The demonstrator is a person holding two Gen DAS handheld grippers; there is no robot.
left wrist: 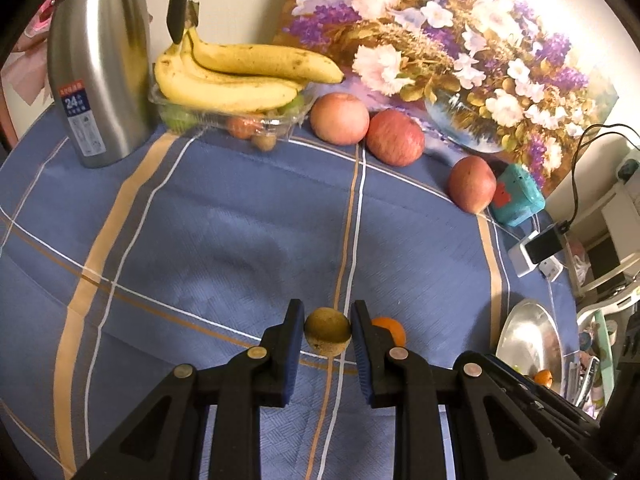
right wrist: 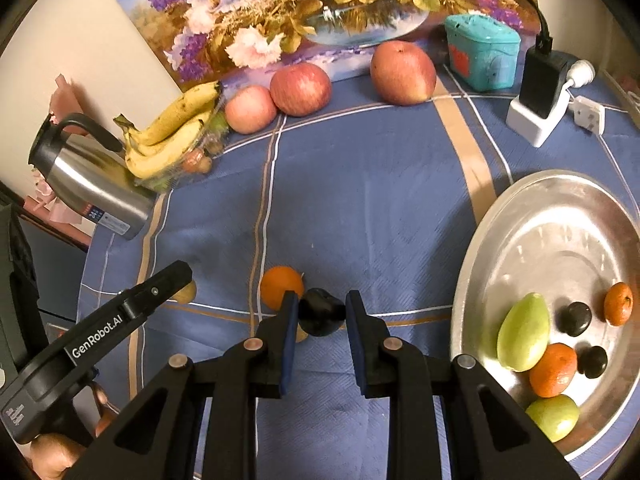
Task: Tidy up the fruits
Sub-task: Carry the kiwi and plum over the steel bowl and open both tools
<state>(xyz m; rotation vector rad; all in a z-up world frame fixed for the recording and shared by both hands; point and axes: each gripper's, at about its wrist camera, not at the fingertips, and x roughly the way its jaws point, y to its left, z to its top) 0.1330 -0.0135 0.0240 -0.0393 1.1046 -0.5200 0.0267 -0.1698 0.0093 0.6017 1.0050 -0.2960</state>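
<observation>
A small round olive-brown fruit with a rough matte skin is pinched between the blue pads of the left hand-held gripper, clear of the blue checked cloth. A glossy near-black plum is clamped the same way in the right hand-held gripper. A bright orange tangerine lies on the cloth just beyond it. The round shiny metal tray to the right holds two pale green fruits, two tangerines and two dark plums. Along the far edge sit three red apples in a row, and yellow speckled bananas piled on a clear plastic box.
</observation>
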